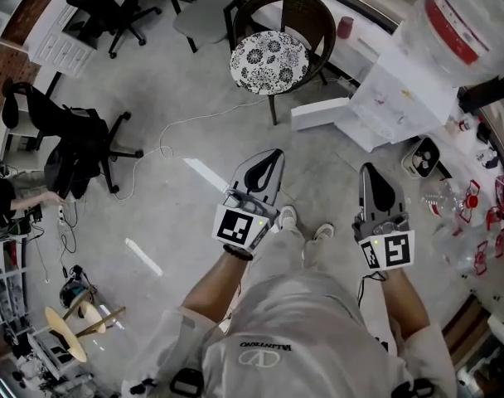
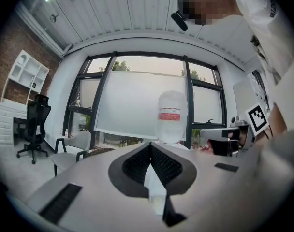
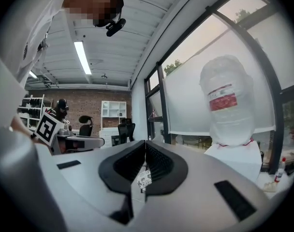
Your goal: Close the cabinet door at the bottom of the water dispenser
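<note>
Cabinet door (image 1: 320,113) — white panel, apparently standing open from the foot of the water dispenser (image 1: 401,89); left gripper (image 1: 271,157) and right gripper (image 1: 371,172), both clenched on nothing, well short of the dispenser — closing likely wants a flat, steady push near the door's free edge.

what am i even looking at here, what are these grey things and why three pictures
A person stands on a grey floor with a hand-held two-jaw gripper in each hand. The head view looks down from their head: left gripper, right gripper. The other two pictures come from cameras riding on each gripper, looking along its jaws. Both pairs of jaws are together, holding nothing. Ahead stands a white water dispenser with a big bottle on top; the white panel sticking out low on it looks like its open cabinet door.
</note>
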A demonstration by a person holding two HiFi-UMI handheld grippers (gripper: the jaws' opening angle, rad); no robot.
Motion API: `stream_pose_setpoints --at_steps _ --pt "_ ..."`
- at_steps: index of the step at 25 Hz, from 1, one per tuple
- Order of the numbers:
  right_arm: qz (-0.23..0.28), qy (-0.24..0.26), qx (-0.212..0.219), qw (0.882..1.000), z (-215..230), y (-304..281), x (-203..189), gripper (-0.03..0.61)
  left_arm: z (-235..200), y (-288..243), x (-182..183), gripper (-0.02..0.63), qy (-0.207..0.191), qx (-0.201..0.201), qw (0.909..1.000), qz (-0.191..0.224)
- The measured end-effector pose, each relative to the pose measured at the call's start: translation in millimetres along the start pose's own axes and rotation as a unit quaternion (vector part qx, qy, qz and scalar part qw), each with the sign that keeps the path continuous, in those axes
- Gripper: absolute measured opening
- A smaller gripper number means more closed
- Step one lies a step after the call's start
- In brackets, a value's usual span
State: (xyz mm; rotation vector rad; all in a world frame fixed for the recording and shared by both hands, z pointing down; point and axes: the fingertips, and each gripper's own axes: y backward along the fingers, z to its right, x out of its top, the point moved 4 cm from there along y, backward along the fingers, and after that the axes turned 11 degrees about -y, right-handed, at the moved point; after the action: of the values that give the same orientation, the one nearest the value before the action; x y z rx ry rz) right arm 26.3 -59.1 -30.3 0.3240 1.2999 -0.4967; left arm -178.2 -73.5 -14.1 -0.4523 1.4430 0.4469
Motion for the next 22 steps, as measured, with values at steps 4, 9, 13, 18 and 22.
stream_pose_setpoints --at_steps 4,9,13,18,22 --pt "-0.003 0.002 0.029 1.0 29 -25 -62 0.017 0 -28 -62 0.003 -0.027 -0.003 0.9996 0.012" --pt "-0.004 0.002 0.05 0.999 81 -67 -182 0.017 -5 -68 -184 0.003 -0.036 -0.003 0.999 0.027" --pt "-0.003 -0.003 0.059 0.998 123 -113 -288 0.017 -14 -103 -302 0.003 -0.051 -0.002 0.9983 0.029" --pt "0.015 -0.002 0.077 0.997 153 -169 -397 0.017 -33 -137 -428 0.004 -0.068 0.005 0.9971 0.036" --pt "0.023 -0.004 0.09 0.996 169 -200 -468 0.017 -45 -161 -502 0.003 -0.084 -0.002 0.9954 0.047"
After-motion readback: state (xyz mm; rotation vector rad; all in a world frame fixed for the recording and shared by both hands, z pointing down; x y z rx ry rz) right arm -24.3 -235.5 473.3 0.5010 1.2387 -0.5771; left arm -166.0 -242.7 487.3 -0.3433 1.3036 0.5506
